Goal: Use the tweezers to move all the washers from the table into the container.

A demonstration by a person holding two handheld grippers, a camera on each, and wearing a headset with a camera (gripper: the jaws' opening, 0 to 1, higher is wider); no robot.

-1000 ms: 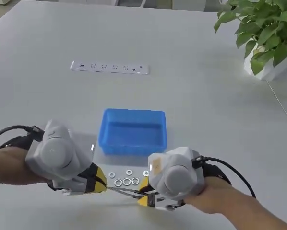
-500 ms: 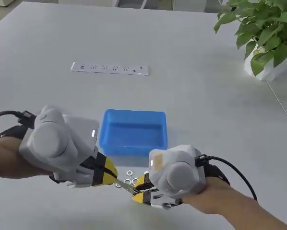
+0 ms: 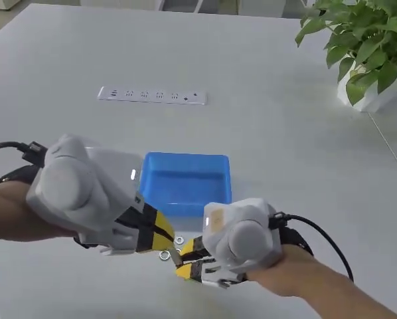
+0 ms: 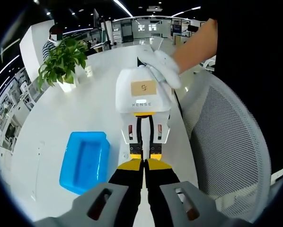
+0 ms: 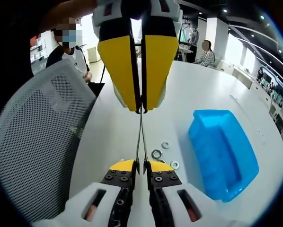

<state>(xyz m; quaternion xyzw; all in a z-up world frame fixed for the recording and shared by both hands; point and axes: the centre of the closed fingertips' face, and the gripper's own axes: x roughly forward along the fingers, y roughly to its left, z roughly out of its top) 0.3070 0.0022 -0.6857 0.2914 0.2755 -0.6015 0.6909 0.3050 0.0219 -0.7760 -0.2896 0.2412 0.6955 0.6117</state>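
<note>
**On the table (image 5: 108, 127), near the container (image 5: 222, 156): tweezers (image 5: 140, 135) bridging both grippers**

The left gripper (image 4: 143, 164) and the right gripper (image 5: 141, 166) each pinch one end of the tweezers, jaws closed on the metal. The washers (image 5: 156, 154) lie loose just beside them. They are likely light, thin and slippery, best nipped across the rim through the hole.

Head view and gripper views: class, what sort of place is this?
Likely an open-plan office or lab: a large white table with a power strip, a potted plant nearby, and a mesh chair beside it.
</note>
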